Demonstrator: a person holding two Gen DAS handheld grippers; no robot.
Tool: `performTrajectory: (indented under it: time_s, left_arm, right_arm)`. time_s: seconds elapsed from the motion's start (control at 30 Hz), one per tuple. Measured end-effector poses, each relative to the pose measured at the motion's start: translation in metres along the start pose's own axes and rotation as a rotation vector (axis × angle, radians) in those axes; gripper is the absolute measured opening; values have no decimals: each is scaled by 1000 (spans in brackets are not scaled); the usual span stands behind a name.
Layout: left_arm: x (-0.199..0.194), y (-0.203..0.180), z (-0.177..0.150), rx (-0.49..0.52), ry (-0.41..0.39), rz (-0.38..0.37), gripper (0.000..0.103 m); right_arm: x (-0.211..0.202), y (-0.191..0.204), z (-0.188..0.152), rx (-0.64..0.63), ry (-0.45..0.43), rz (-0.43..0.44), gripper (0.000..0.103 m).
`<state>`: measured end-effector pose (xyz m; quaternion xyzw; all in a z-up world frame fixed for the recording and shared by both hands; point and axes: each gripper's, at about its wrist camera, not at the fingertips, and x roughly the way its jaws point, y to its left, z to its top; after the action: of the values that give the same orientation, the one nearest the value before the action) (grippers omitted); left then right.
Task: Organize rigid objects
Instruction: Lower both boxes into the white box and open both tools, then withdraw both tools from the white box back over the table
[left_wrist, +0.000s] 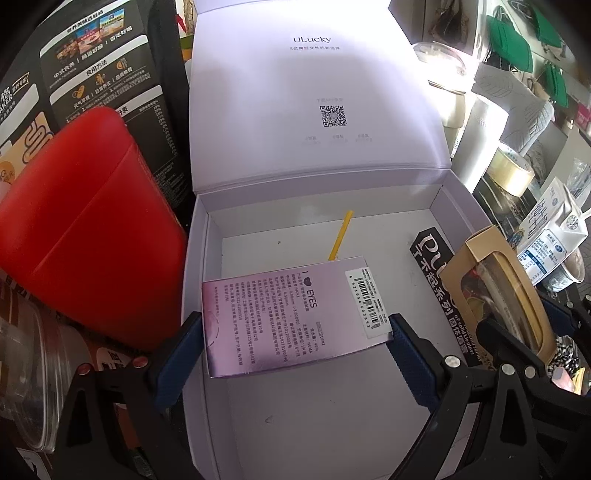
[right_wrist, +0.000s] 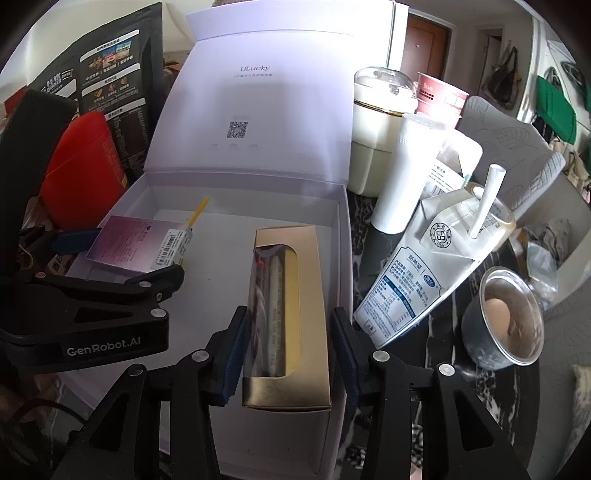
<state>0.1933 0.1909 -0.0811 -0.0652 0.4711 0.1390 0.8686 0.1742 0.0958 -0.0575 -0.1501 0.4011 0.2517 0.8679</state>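
Left claw (left_wrist: 295, 354): clamped on pink contact-lens box (left_wrist: 291, 317), held over open white gift box (left_wrist: 207, 236). Right claw (right_wrist: 286, 354): pads slightly apart beside gold window box (right_wrist: 291, 317), inside the same gift box. Beyond: yellow stick (left_wrist: 341, 234), upright lid (left_wrist: 314, 92).

Milk carton (right_wrist: 417, 266), tape roll (left_wrist: 511, 171), pudding cup (right_wrist: 504, 319)

Gold carton (right_wrist: 314, 295), metallic pink packet (left_wrist: 295, 317)

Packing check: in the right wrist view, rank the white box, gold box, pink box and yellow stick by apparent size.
1. white box
2. gold box, though nearness to the camera enlarges it
3. pink box
4. yellow stick
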Motion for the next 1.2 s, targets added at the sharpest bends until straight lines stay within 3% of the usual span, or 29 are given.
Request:
performTrajectory:
  time_s: [0.23,0.37,0.63,1.2]
  left_arm:
    - [-7,2,0,-10,0,-9,97]
    - [-8,0,1,-11,33,-24,97]
    - [-20,-3,2,-10,20,-37,98]
    - [-85,-22,0,64,-94,-79,98]
  right_arm:
    - [-17,-3,3,14,-29,-15,50]
    - [-27,-4,5,20,-50,-16,51]
    - [-51,-9,8,23,-103,-34,51]
    - [-105,-25,-1,59,-166,-89,51]
